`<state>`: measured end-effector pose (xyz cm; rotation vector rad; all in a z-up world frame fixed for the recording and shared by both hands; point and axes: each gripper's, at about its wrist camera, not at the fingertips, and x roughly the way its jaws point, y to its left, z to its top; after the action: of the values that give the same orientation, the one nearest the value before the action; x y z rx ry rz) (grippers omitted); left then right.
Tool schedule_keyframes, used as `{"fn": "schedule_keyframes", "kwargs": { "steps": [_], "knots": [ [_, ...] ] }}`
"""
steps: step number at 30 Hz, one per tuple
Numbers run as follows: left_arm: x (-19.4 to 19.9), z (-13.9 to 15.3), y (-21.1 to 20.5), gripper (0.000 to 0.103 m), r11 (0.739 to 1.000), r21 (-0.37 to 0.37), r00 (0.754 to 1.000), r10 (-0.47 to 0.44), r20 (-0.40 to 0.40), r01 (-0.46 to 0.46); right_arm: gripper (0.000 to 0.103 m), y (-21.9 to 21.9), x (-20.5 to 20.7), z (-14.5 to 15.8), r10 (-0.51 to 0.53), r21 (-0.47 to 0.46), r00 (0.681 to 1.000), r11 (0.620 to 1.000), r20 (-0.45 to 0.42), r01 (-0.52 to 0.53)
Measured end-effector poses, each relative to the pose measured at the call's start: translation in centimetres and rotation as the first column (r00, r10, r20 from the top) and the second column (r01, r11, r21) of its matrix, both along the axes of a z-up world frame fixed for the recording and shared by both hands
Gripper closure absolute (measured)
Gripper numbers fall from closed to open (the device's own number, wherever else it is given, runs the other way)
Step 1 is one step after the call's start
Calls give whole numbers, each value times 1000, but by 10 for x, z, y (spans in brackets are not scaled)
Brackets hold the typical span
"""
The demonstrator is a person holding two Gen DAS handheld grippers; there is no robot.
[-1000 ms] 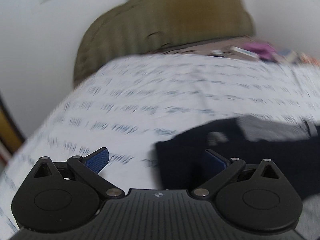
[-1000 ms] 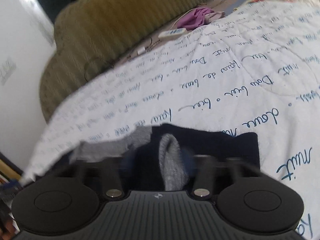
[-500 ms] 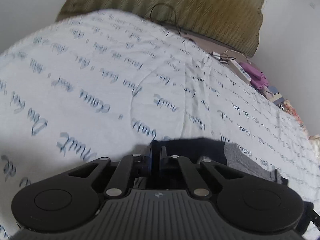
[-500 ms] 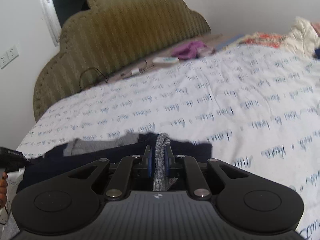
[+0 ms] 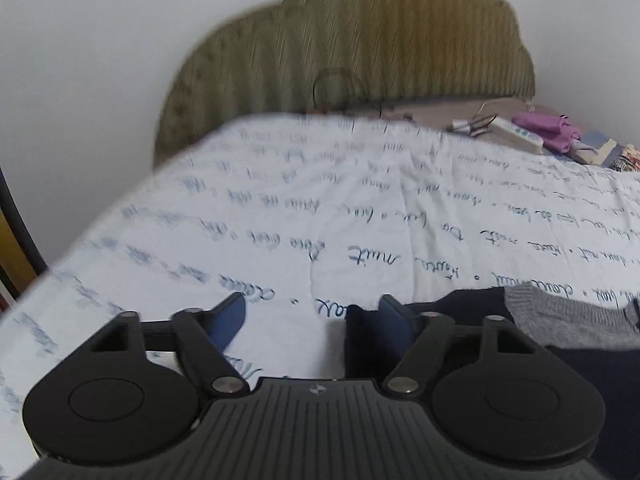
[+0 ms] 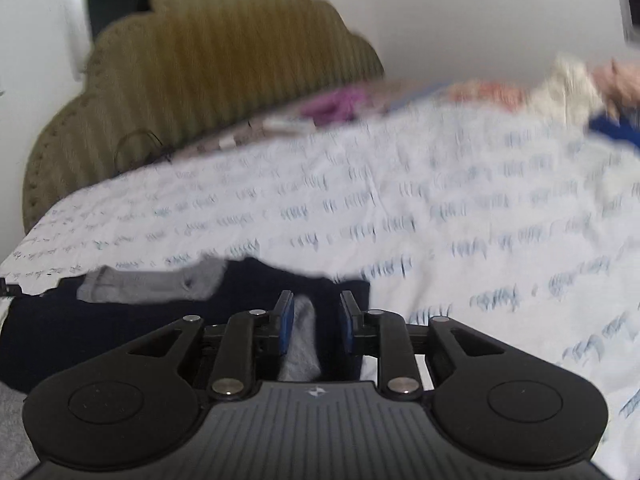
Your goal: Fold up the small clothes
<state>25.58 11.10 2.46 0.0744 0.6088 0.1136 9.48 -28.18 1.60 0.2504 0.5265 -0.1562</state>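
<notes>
The dark navy knit garment with grey ribbed trim lies flat on the white quilted bedspread printed with blue handwriting, at its near edge and well apart from the olive ribbed scalloped headboard.

The left tool is spread wide and holds nothing; its right finger sits over the garment's left edge and its left finger over bare bedspread.

The right tool is partly parted, with a grey ribbed strip lying loose between the fingers, so it looks released rather than clenched.

Both views are blurred, so fine contact is hard to judge.

The fold probably wants squaring now: check that the edges line up and press any raised layer flat before taking a new grip. Re-grip at corners, not mid-edge, so the soft knit does not sag or drag across the bedspread.
</notes>
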Motion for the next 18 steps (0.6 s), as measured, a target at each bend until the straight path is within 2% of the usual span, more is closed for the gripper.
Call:
{"fn": "schedule_keyframes", "kwargs": {
  "steps": [2,4,5,6,7,8,10,12,13,14,18],
  "knots": [
    [-19,3,-11,22,998,47,998,-53,20,52,79,10,0,2,89,13,996,996,10,-89],
    [-35,-3,-26,14,988,117,994,-106,25,103,79,19,9,-7,156,36,987,987,-44,-155],
    [-39,-9,-33,10,977,174,992,-127,26,120,80,22,17,-14,158,38,983,987,-94,-155],
    [-39,-19,-41,11,961,246,991,-131,17,123,80,22,23,-23,145,35,980,989,-136,-141],
    [-37,-28,-46,12,943,314,994,-112,-11,110,80,19,25,-29,128,41,981,992,-149,-123],
    [-36,-34,-46,15,933,348,996,-84,-36,91,80,17,23,-30,114,63,984,992,-140,-106],
    [-45,-32,-41,16,946,311,996,-83,-39,92,76,18,10,-19,101,79,989,993,-106,-92],
    [-58,-23,-37,14,964,249,995,-92,-26,95,54,26,-4,-10,124,31,990,992,-67,-122],
    [-65,-21,-37,13,968,233,995,-93,-20,95,32,31,-8,-9,131,12,989,991,-70,-130],
    [-71,-19,-38,11,970,223,996,-92,-16,94,26,35,-10,-10,139,4,987,990,-81,-139],
    [-94,-20,-45,11,976,192,994,-96,-54,105,27,42,-6,-28,131,-14,973,991,-190,-136]
  ]
}}
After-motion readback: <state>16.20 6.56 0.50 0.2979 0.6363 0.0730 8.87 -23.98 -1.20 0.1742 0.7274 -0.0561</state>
